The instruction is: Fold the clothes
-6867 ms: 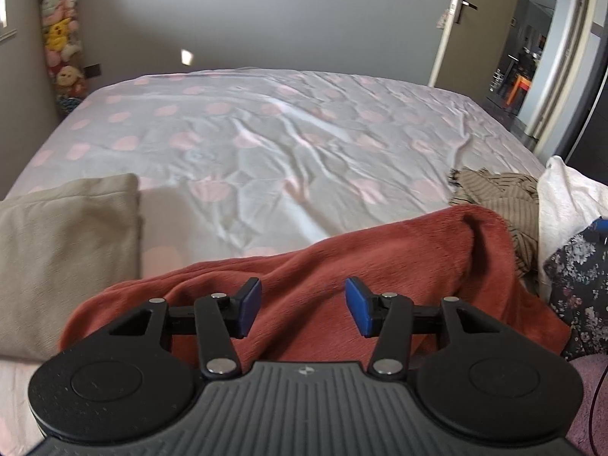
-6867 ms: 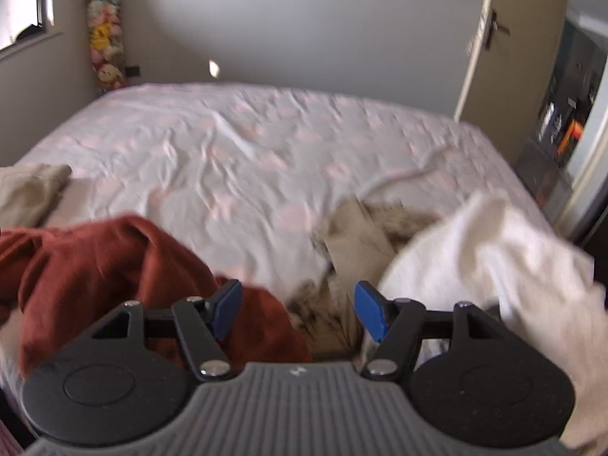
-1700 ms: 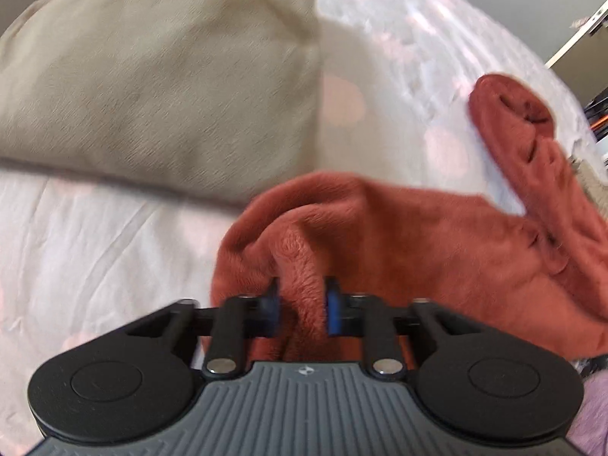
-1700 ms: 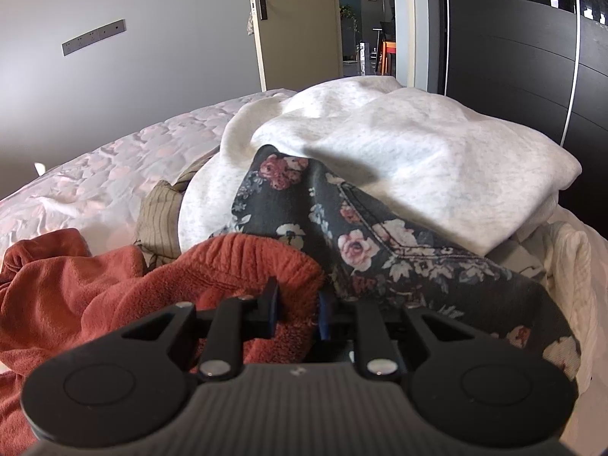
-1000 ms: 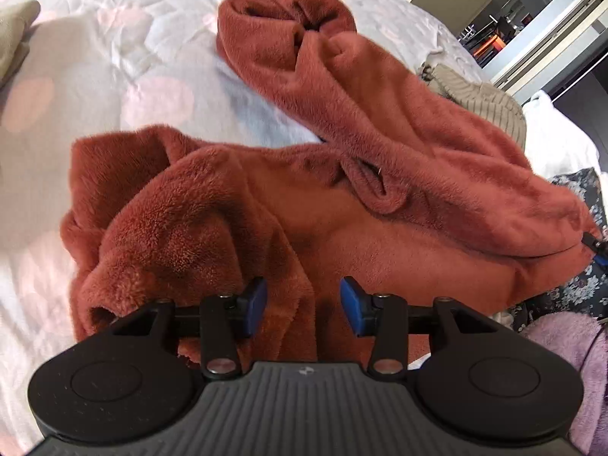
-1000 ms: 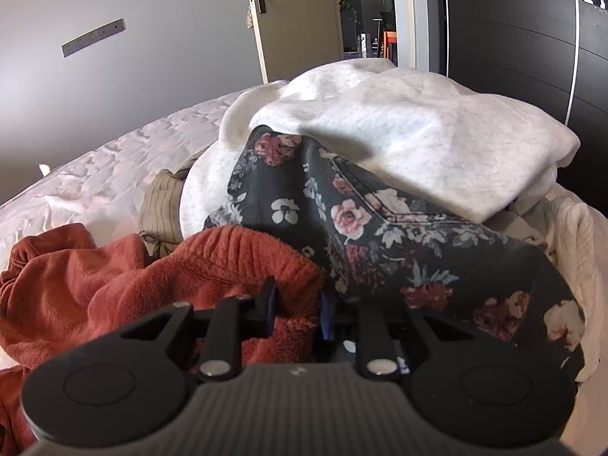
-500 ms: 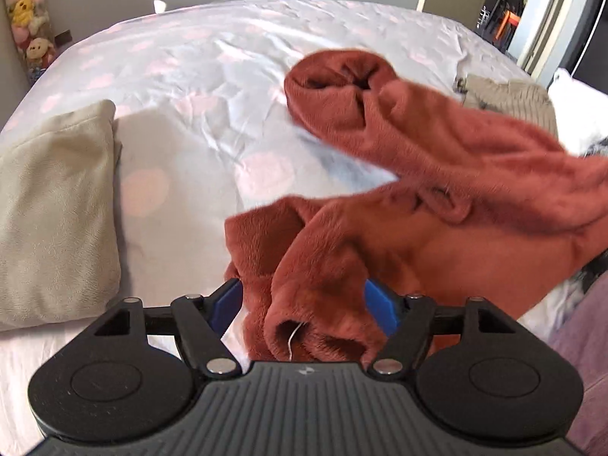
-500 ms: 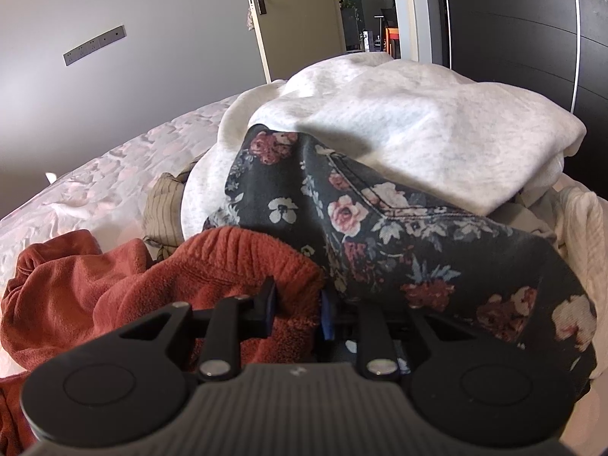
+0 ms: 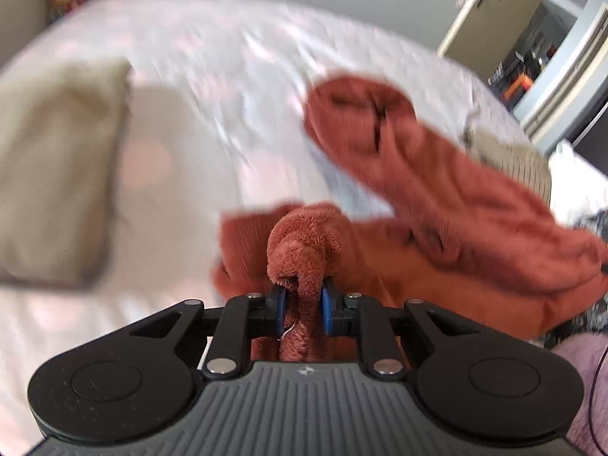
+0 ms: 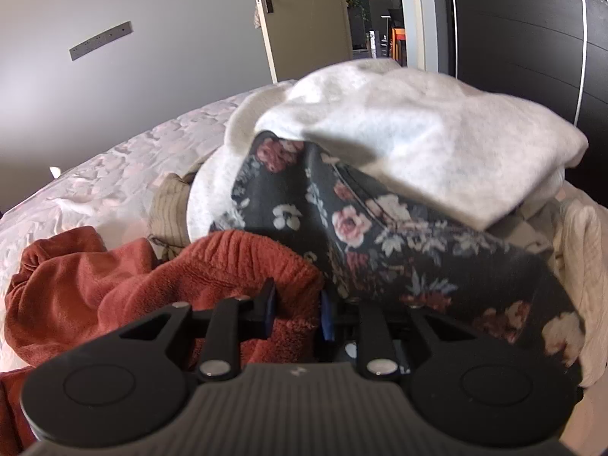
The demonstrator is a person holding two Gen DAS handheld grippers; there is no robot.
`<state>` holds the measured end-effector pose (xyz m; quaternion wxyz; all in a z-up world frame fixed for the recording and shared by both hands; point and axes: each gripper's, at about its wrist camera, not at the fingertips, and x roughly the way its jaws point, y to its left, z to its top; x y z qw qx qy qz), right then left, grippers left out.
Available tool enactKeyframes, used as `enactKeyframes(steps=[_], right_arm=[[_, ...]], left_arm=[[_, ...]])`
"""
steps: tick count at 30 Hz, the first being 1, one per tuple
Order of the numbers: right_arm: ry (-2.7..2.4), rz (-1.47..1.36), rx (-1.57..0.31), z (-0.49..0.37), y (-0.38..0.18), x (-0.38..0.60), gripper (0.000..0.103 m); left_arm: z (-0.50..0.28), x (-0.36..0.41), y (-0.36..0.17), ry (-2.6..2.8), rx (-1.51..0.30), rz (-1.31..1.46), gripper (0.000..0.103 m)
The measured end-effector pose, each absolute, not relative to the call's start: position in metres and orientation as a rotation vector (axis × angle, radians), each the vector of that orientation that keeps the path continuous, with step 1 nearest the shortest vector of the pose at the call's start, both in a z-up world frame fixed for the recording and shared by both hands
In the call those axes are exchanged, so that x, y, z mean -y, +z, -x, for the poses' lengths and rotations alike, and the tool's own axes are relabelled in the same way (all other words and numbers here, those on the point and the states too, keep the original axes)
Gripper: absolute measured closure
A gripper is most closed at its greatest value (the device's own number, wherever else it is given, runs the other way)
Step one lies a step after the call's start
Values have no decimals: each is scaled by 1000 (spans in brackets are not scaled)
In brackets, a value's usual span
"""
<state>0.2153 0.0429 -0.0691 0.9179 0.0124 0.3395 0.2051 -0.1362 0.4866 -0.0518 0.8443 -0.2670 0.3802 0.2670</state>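
A rust-red fleece garment (image 9: 437, 205) lies crumpled across the near part of the bed (image 9: 235, 87); a sleeve with an open cuff reaches toward the far right. My left gripper (image 9: 303, 309) is shut on a bunched fold of this fleece at its near left edge. In the right wrist view the same fleece (image 10: 95, 285) spreads to the left, and my right gripper (image 10: 296, 313) is shut on its ribbed hem, pressed against the clothes pile.
A folded beige garment (image 9: 57, 174) lies on the bed at left. A pile at right holds a dark floral garment (image 10: 380, 235), a white sweatshirt (image 10: 418, 129) and a striped tan piece (image 10: 167, 209). An open door (image 10: 300, 19) and dark wardrobe stand behind.
My left gripper was open around the fleece half a second ago and has now shut on a fold of it. My right gripper stays shut on the hem.
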Motion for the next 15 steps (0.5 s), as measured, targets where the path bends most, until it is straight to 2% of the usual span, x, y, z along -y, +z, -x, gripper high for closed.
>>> enactKeyframes(steps=[5, 9, 13, 15], right_arm=[[465, -23, -632, -208, -40, -46, 80], [481, -37, -614, -206, -22, -45, 80], [498, -9, -632, -199, -20, -46, 80], [512, 18, -652, -194, -26, -50, 80]], left_arm=[[196, -523, 20, 736, -725, 505, 89], [256, -555, 53, 908, -722, 489, 93], [311, -577, 50, 1040, -763, 506, 93], [336, -590, 32, 1097, -805, 548, 93]])
